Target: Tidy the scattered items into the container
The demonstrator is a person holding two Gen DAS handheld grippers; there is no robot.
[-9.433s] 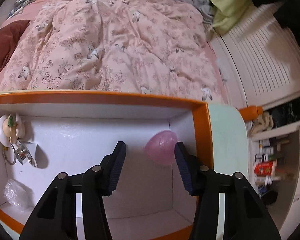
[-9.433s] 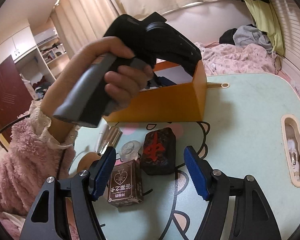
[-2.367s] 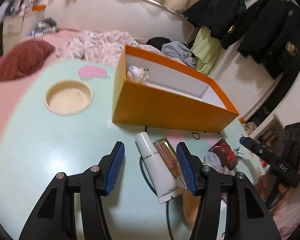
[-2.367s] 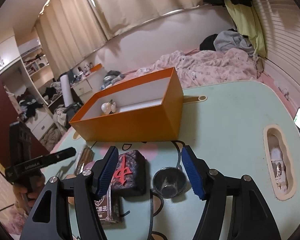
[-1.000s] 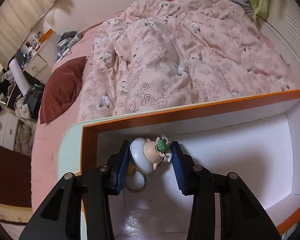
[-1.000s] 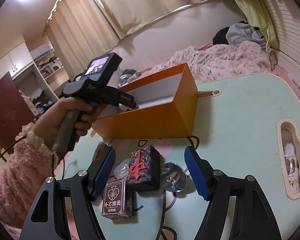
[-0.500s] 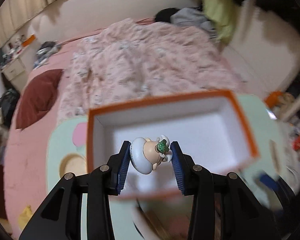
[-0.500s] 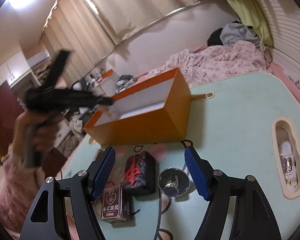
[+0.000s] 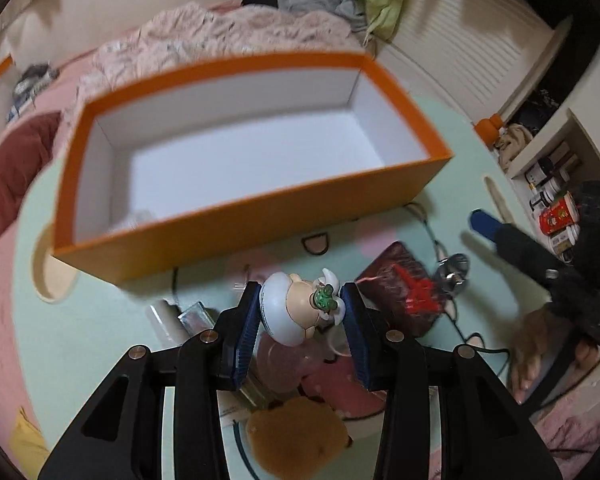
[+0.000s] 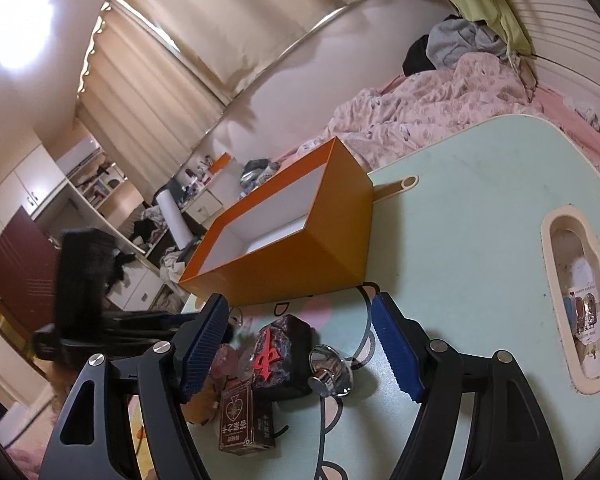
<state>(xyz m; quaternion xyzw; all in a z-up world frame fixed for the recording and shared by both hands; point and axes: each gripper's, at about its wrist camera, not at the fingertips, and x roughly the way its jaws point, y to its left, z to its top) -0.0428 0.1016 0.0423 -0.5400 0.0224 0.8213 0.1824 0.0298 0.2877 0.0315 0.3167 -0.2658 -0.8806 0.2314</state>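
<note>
The biggest thing in front of me is the pale green table (image 10: 472,216). On it sits the orange box (image 9: 260,224), open at the top and white inside. From my left tool I look down into it. It lies past my fingertips. I see only a small see-through wrapper (image 9: 138,216) in its near left corner. The rest of the floor that I see is bare white.

To the right of my right tool, the table has a long sunk pocket (image 10: 580,300) with small bits inside. I cannot tell what they are.

My left gripper (image 9: 300,312) squeezes a little round doll charm (image 9: 296,312) with a white body and a green dot on its face. Both blue pads press on it. It hangs above the table, on my side of the box, not inside it.

My right gripper (image 10: 300,352) is wide apart and its jaws have just been opening a bit more. Nothing is pinched. Between its fingers, down on the table, lie a dark block with a red sign (image 10: 280,356), a shiny metal cup (image 10: 330,370) just right of it, and a brown card pack (image 10: 242,420) nearer to me.

Under my left tool sits a fuzzy brown toy (image 9: 296,432).
</note>
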